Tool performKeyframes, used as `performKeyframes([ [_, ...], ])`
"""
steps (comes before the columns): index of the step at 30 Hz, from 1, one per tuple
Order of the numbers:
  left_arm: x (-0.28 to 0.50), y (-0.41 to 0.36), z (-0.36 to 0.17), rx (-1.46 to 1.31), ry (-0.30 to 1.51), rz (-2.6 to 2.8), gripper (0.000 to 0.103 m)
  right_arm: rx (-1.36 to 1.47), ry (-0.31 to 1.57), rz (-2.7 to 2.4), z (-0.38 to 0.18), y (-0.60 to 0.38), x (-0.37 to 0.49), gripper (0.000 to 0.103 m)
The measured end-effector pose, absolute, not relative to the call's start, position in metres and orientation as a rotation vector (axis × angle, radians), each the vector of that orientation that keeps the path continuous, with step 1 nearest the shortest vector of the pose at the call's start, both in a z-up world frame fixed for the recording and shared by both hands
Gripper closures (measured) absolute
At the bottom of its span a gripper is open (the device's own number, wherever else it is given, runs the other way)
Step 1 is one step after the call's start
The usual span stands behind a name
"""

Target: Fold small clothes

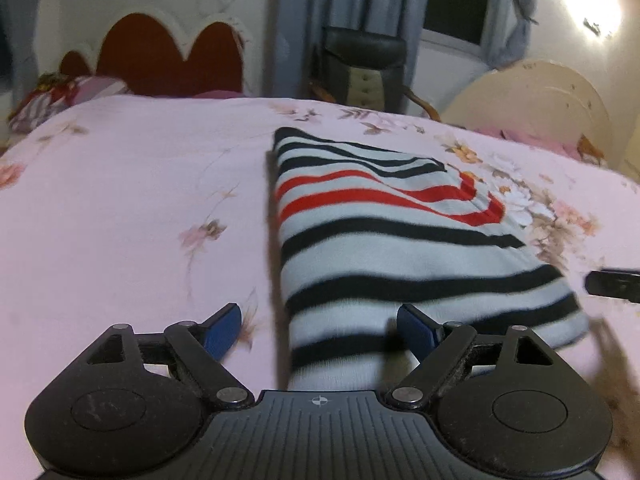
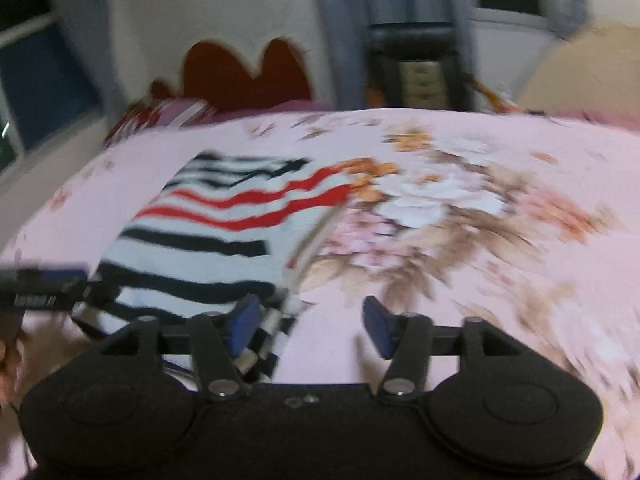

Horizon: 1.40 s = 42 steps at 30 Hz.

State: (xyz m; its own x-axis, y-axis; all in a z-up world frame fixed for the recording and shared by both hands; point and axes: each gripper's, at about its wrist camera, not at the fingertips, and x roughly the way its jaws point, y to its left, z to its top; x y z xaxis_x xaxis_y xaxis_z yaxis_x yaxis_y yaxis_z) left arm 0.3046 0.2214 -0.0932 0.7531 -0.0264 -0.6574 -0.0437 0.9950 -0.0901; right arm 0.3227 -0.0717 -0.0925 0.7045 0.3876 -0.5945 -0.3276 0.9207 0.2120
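A small striped garment (image 1: 384, 240), white with black and red stripes, lies folded on the pink floral bedspread (image 1: 120, 200). My left gripper (image 1: 320, 330) is open over the garment's near left corner, its right blue finger above the cloth. The garment also shows in the right wrist view (image 2: 208, 232), blurred. My right gripper (image 2: 310, 328) is open at the garment's near right corner, its left finger over the cloth edge. The right gripper's tip shows at the right edge of the left wrist view (image 1: 612, 284), and the left gripper shows at the left edge of the right wrist view (image 2: 40, 288).
A headboard with dark red panels (image 1: 172, 56) and a patterned pillow (image 1: 60, 96) stand at the far left. A dark chair (image 1: 360, 68) and grey curtains (image 1: 296, 20) are behind the bed. A cream rounded footboard (image 1: 532, 100) is at the far right.
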Motion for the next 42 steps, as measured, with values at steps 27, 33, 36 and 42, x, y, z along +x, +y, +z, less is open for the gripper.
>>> performKeyframes([
  [27,0.017,0.119,0.053,-0.028,0.471,-0.036,0.000,0.028,0.572,0.260,0.017,-0.106,0.052,0.006],
  [33,-0.014,0.117,0.059,-0.038,0.439,-0.012,0.000,-0.019,0.535,0.270,0.026,-0.102,0.018,0.006],
  [36,-0.024,0.114,0.063,-0.036,0.422,-0.011,0.000,-0.011,0.523,0.276,0.030,-0.103,0.008,0.006],
  [42,-0.030,0.113,0.066,-0.041,0.404,-0.009,0.000,-0.028,0.496,0.279,0.037,-0.101,-0.003,0.006],
])
